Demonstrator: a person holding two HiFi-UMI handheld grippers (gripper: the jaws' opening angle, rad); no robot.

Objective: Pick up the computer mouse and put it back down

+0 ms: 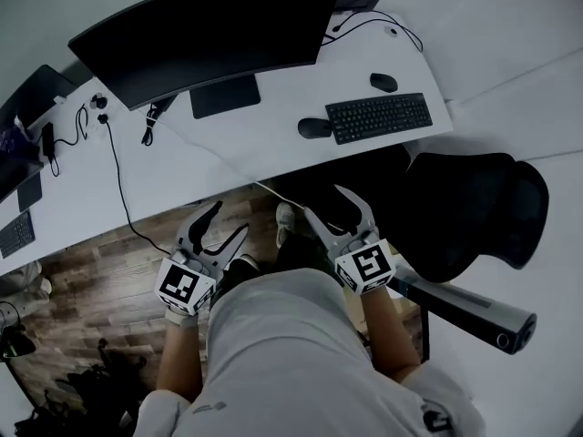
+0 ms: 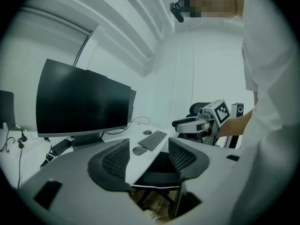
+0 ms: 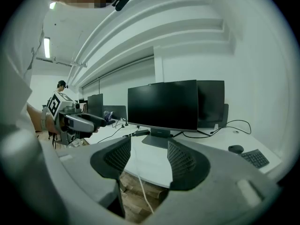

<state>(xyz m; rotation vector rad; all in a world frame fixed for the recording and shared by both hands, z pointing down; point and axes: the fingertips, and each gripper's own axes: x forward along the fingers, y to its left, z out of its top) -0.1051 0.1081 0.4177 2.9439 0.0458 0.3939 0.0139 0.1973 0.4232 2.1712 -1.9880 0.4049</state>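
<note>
White bench (image 1: 273,144): curved monitor (image 1: 209,35) on its stand. Keyboard (image 1: 378,116); computer mouse (image 1: 314,127) just beside it at 9 o'clock, second mouse (image 1: 383,82) at 12 o'clock. Black cable (image 1: 116,167) trails off the edge.

the desk (image 1: 273,148) looked smooth, matt white, above a floor (image 1: 96,271) of brown wood planks with visible grain. the computer mouse (image 1: 314,127) and keyboard (image 1: 378,116) looked like matt black plastic. the left gripper (image 1: 230,218) and right gripper (image 1: 323,200) looked like matt grey plastic, their pads (image 2: 116,159) dark and finely ribbed.
</note>
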